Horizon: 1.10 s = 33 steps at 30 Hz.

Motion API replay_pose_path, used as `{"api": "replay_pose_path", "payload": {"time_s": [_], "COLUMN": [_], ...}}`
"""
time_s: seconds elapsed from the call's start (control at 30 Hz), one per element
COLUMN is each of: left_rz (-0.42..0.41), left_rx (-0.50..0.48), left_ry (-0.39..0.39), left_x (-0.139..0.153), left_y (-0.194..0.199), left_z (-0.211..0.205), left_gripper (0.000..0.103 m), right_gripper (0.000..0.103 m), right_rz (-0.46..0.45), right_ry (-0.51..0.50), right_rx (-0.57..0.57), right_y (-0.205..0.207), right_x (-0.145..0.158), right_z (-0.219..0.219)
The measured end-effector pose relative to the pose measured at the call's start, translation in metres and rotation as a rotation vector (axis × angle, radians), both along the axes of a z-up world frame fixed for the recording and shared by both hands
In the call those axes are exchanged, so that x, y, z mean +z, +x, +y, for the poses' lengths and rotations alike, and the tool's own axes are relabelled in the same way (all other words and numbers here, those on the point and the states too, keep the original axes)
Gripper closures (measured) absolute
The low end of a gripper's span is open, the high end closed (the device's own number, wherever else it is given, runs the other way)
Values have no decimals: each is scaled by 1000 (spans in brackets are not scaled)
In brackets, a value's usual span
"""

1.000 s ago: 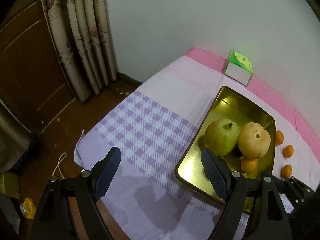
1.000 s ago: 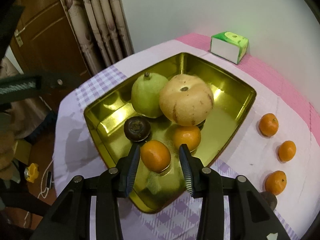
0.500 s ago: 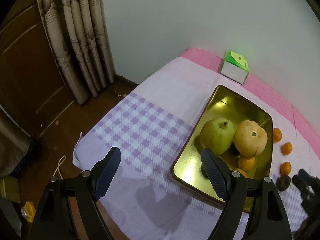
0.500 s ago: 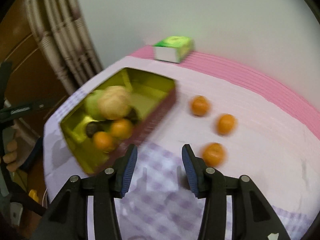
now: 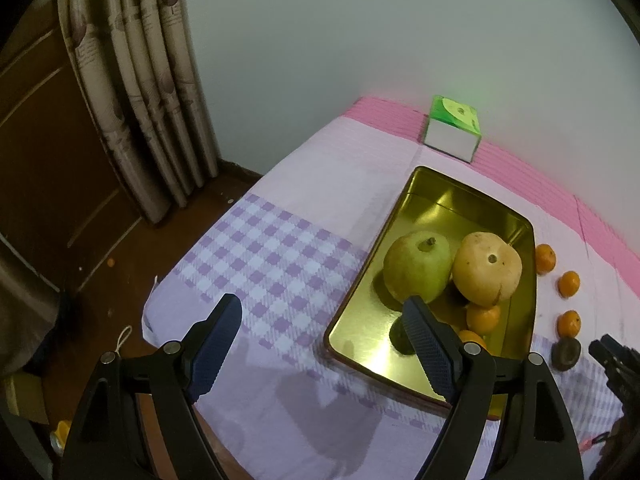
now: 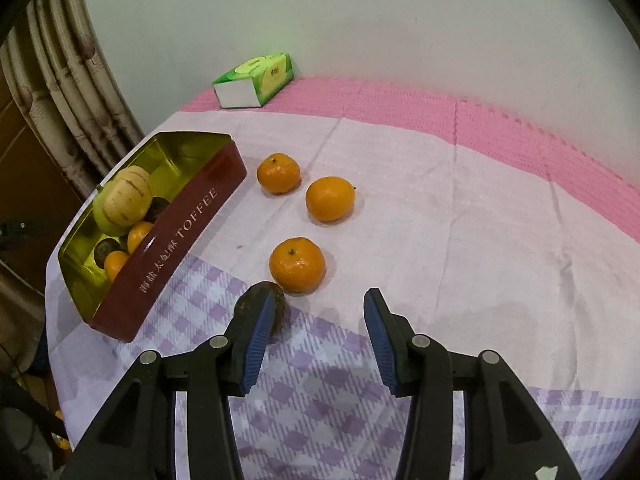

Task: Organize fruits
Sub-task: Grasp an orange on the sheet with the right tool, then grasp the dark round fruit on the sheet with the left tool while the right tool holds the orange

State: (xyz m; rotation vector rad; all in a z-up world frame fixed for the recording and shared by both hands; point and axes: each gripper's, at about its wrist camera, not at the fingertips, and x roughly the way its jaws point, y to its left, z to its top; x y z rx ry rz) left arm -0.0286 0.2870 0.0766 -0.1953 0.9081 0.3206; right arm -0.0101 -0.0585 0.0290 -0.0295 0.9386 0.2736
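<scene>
A gold-lined red tin (image 6: 176, 232) holds a green pear (image 5: 416, 270), a yellow round fruit (image 5: 486, 274), two tangerines (image 5: 484, 316) and a dark fruit. Right of the tin, three tangerines (image 6: 297, 265) lie loose on the cloth in a rough row. A dark brown fruit (image 6: 280, 308) sits just in front of the nearest one. My right gripper (image 6: 316, 304) hovers open over the cloth with nothing between its fingers. Its left finger partly hides the dark fruit. My left gripper (image 5: 324, 344) stands wide open and empty near the tin's front left corner.
A green and white tissue box (image 6: 256, 80) stands at the back by the wall. The table carries a lilac checked cloth (image 5: 272, 264) over a pink mat. Curtains (image 5: 160, 100) and a wooden door lie beyond the table's left edge, with floor below.
My right gripper left the tin, where a tangerine lay between its fingers, and swung right over the loose fruit; its fingers stand a little wider. My left gripper barely moved.
</scene>
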Motion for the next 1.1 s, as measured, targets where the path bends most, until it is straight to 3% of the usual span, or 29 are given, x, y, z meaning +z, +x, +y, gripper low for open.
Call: {"api": "replay_pose_path", "payload": {"time_s": [0.57, 0.77, 0.97, 1.1], "left_rz": [15, 15, 5, -28], "left_rx": [-8, -15, -55, -120], "left_ry": [0, 5, 38, 64], "left_x": [-3, -6, -6, 1], "left_y": [2, 2, 4, 3], "left_z": [-1, -4, -16, -34], "left_gripper": [20, 20, 20, 20], "right_gripper": [59, 64, 66, 66], "right_rz": [157, 223, 198, 108], "right_ry": [-36, -12, 4, 6], "right_rx": [-56, -80, -75, -65], "right_y": [49, 59, 58, 50], "right_x": [-18, -30, -30, -24], "right_z": [34, 33, 30, 15]}}
